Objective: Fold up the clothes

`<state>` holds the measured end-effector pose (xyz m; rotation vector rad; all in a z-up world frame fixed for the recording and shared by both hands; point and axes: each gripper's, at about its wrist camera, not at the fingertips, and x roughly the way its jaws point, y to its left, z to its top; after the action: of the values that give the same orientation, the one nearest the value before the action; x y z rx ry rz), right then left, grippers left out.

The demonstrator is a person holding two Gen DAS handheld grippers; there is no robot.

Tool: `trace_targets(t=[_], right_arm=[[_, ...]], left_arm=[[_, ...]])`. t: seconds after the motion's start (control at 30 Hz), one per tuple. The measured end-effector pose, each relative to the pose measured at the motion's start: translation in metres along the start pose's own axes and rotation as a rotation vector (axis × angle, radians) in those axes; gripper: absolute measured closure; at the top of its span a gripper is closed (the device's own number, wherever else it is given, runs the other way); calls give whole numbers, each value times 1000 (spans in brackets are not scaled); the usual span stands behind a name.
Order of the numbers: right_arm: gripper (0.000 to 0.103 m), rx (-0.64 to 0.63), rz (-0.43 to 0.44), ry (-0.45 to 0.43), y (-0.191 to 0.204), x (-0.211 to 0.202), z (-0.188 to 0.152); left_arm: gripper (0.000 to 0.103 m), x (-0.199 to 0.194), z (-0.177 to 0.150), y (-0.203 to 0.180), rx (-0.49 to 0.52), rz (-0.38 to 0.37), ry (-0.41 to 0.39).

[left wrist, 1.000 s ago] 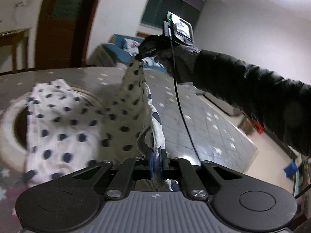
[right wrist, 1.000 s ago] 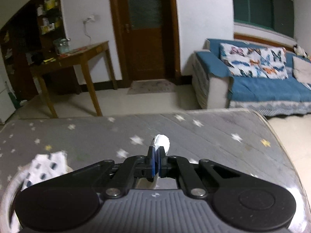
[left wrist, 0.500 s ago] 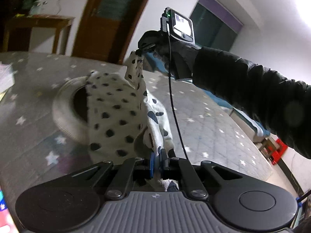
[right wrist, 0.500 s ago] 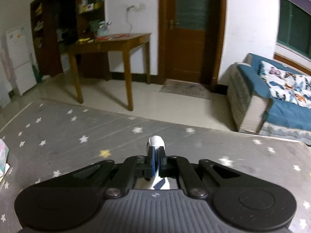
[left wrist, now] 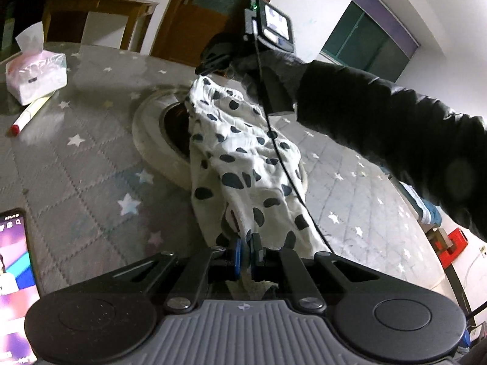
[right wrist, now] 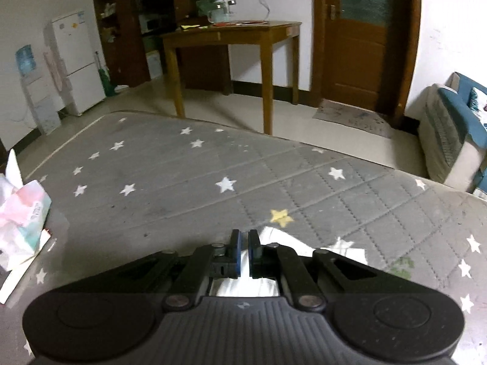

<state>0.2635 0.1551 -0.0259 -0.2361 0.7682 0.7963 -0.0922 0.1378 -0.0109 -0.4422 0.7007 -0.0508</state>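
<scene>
Both tongs, left (left wrist: pixel 247 254) and right (left wrist: pixel 203 69), were clamped on the spotted cloth (left wrist: pixel 243 164) stretched above the mat (left wrist: pixel 91 158); keeping it taut while lowering would probably lay it flat.

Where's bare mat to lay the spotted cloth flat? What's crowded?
Free: the star mat from the tissue pack across to its far edge; also right of the round basket, under the sleeve. Crowded: left side, with tissue pack, marker and phone; the basket sits under the spotted cloth.
</scene>
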Motion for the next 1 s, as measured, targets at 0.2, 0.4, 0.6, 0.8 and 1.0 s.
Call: trace_targets(t=[0.2,0.4,0.6,0.8,1.0], right_arm=[[93,-13,23,29,-10,-22,-4],[93,-71,98,114,1,-30,-27],[92,-100,127,165,20,-18,-44],[100,-108,95,155,25,-13,-51],[103,-31,158,106,20,-14,-48]], left_arm=[[96,-4,-2,-1,8,12,3],[96,-2,-3,-4,15,22,1],[96,-6,-2,-7,22,33,-4],[96,-8,-1,-9,35,50,-7],[96,-8,-1,-10,47,71,2]])
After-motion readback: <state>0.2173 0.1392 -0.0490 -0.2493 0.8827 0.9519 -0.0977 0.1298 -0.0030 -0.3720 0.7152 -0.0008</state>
